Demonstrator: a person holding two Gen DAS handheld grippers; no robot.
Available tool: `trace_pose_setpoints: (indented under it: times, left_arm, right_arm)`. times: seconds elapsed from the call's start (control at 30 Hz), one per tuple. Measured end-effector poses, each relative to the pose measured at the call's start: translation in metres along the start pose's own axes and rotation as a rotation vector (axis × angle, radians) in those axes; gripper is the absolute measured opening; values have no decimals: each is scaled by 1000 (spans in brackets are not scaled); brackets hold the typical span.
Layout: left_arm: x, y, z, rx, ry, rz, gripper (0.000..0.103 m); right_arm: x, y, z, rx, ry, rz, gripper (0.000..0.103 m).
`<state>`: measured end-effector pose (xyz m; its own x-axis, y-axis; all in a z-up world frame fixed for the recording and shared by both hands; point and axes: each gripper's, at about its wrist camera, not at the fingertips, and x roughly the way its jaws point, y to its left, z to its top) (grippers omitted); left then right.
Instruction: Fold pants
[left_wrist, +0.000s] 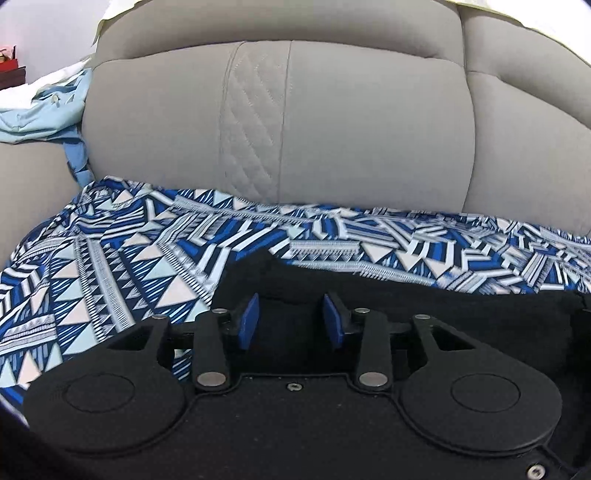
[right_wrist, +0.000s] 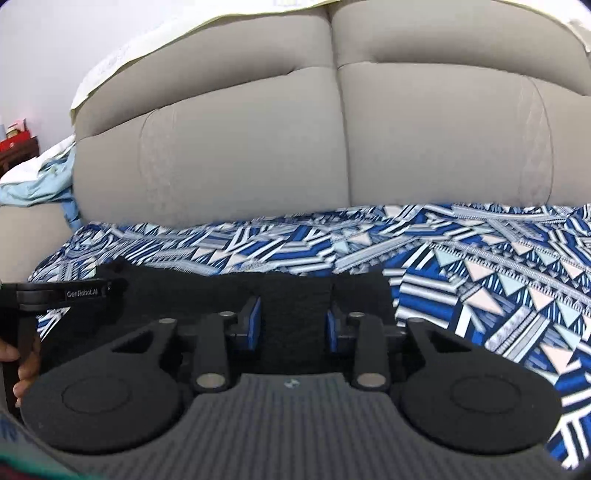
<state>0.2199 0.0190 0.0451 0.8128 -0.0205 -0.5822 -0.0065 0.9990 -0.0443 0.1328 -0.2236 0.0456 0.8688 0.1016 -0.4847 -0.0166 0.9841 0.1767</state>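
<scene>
One pair of black pants (right_wrist: 291, 295) lies crosswise.

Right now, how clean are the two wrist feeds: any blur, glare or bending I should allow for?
Left wrist: even soft light, no glare; the patterned cloth smears toward the right edge; the sofa back bulges from fisheye. Right wrist: same bulge; the black pants show as a featureless dark mass.

Black pants (left_wrist: 424, 306) lie between blue fingers (left_wrist: 248, 322).

Grey sofa (left_wrist: 332, 129), patterned cover (left_wrist: 110, 266), white wall (right_wrist: 55, 44).
</scene>
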Motion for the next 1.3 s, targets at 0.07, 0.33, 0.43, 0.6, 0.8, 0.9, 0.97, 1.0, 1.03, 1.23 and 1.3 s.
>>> trace_pose_setpoints:
  times: [0.07,0.33,0.43,0.6,0.8,0.9,0.97,1.0,1.03,1.23,1.3]
  left_arm:
    - [3,-7,2,11,-3,-1,38]
    - [-15,-29,-6,122,5,12,44]
    - [-38,-27,-16,127,20,-19,51]
    - [-93,-6,-51,79,-4,-63,55]
    - [-137,-5,-105,196,1,-28,56]
    - [-153,-16,-123,252,-39,-4,56]
    - [-162,-25,-129,303,-49,1,56]
    - [-167,-29,-130,326,-55,1,56]
    - [-170,-30,-129,341,-58,-6,56]
    - [-170,-3,-86,149,-62,-92,73]
    - [-156,12,-62,58,-63,-86,76]
  right_arm:
    - [0,-2,1,2,-7,-20,35]
    - [3,1,-10,-82,8,-107,46]
    - [-4,-4,-13,-63,4,-112,66]
    - [-26,-15,-22,3,14,-121,87]
    - [-52,-23,-39,65,22,-140,100]
    - [-57,-25,-42,60,11,-155,103]
    - [-59,-27,-43,70,11,-160,103]
    - [-59,-29,-43,78,15,-155,103]
    - [-59,-30,-44,89,19,-151,103]
    - [-41,-33,-39,89,50,-134,103]
    - [-34,-34,-37,98,60,-123,103]
